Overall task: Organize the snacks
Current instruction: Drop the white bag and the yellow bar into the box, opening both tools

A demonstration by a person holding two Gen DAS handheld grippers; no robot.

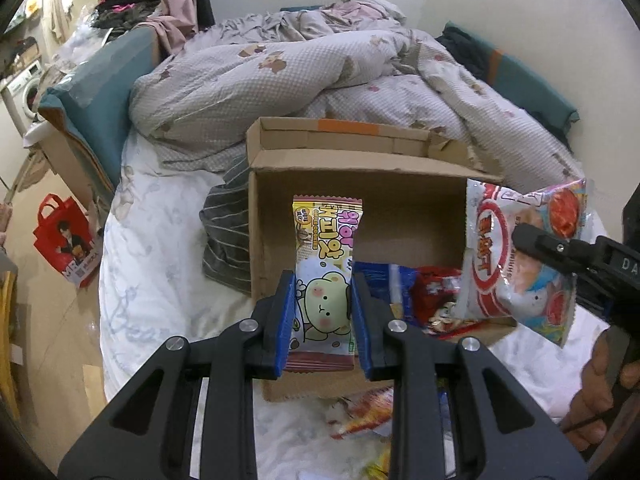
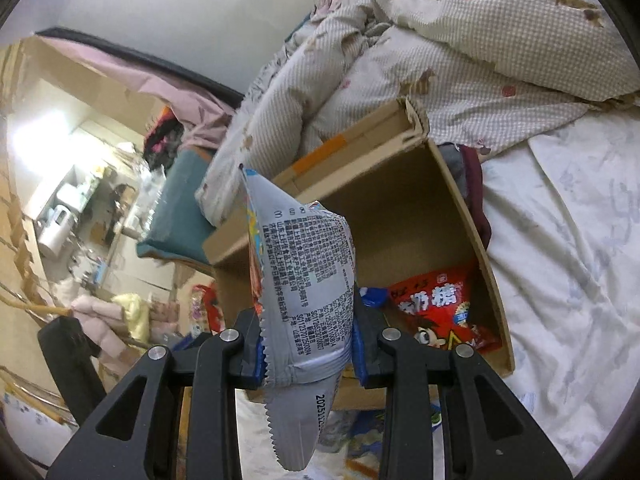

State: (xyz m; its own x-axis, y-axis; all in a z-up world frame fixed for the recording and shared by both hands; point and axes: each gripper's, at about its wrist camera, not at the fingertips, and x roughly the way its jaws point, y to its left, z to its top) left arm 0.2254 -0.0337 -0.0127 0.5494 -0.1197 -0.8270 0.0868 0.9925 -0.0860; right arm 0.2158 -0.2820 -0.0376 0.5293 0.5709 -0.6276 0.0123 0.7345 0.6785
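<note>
1. Between my left gripper's (image 1: 323, 316) blue pads sits a cookie packet (image 1: 326, 276), clamped upright over the near edge of the cardboard box (image 1: 360, 168) — slick film could slide out before it clears the wall.
2. My right gripper (image 2: 308, 344) clenches a shrimp-chip bag (image 2: 308, 276) by its lower half above the box's right side; it hangs askew, so it may catch the rim.
3. Both bags converge on one opening — they could collide.
4. Soft bedsheet (image 1: 168, 240) underneath: a nudge may tip the box.
</note>
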